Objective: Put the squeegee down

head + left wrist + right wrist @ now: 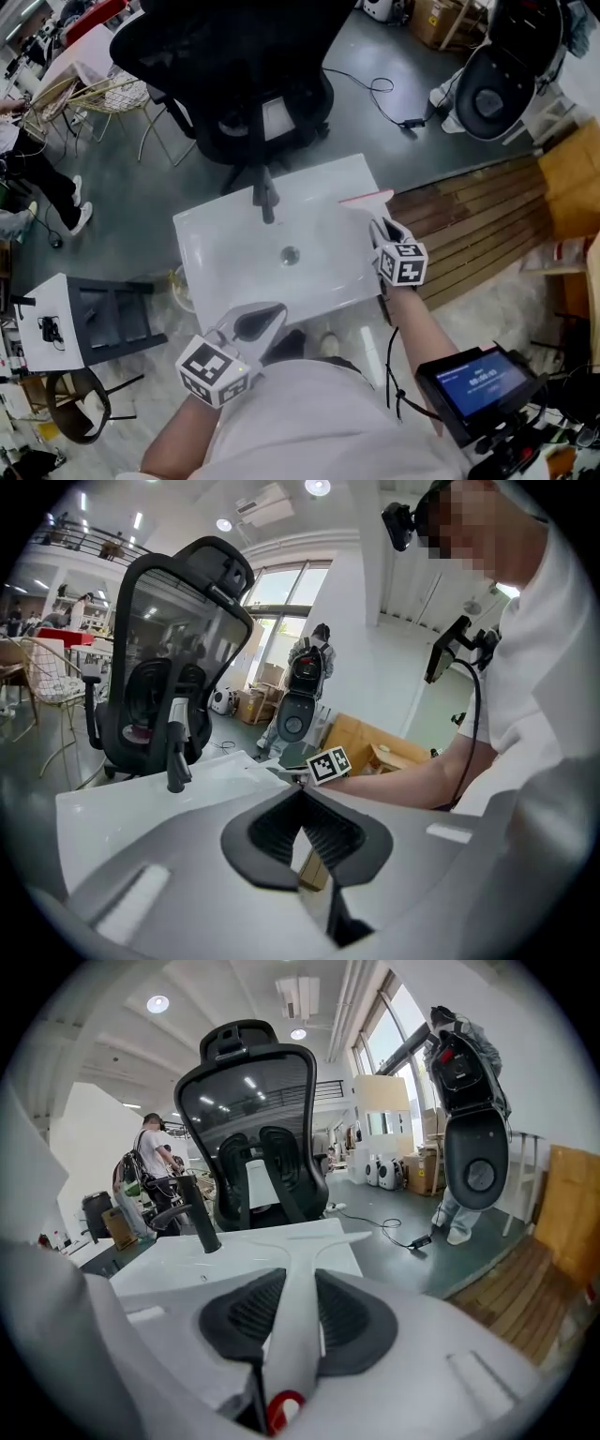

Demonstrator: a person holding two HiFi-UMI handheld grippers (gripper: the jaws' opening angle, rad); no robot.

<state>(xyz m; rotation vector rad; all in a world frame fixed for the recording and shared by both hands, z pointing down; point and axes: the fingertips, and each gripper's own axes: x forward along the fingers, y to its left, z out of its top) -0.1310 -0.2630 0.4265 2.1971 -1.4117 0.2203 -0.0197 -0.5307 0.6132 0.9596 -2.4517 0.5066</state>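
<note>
Between the clenched pads of the right tongs (298, 1290) sits the squeegee (302, 1241), its blade reaching ahead to the far corner of the white sink (216, 246), seemingly low for laying down, while the left tongs (302, 806) hang back, closed on nothing.

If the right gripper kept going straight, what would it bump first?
Probably the sink, near its far corner: the squeegee in the right gripper sticks out ahead and would touch first. Depth is unclear.
</note>
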